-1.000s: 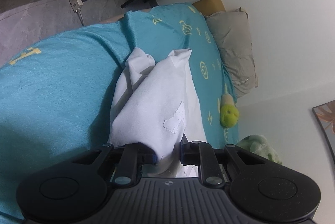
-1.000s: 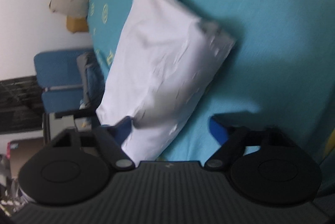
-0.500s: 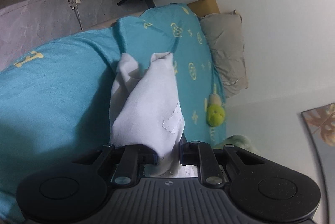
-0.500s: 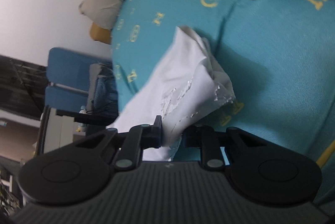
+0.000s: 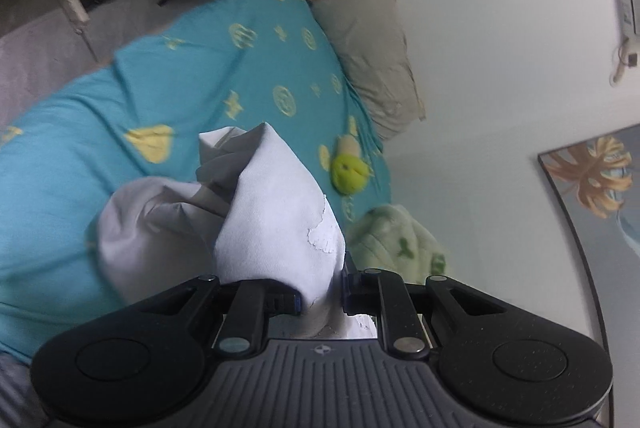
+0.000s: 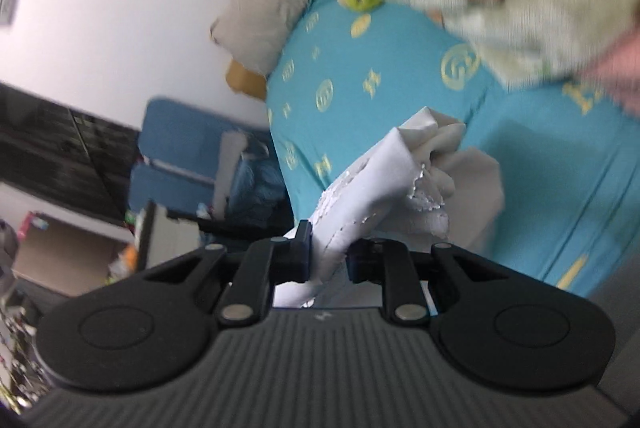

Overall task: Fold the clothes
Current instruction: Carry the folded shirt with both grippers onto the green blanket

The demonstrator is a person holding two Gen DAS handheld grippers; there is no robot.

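Left wrist: both grippers, left (image 5: 320, 298) and right (image 6: 328, 262), clamp the white shirt (image 5: 276, 212), bunched toward 12 o'clock over the bed (image 5: 80, 148), neither nearer.

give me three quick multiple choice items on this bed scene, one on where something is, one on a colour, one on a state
1. Where does the green plush toy lie?
A. on the bedspread near the grey pillow
B. on the floor
C. on the blue chair

2. What colour is the bedspread?
A. red with white stripes
B. teal with yellow marks
C. plain black

3. What state is the white garment in?
A. flat and neatly folded
B. hanging on a hanger
C. bunched up and pinched by both tools

Answers:
1 A: the toy rests on the cover just below the grey pillow.
2 B: teal cloth with yellow symbols fills both views.
3 C: the left tool and the right tool are each shut on crumpled white cloth.
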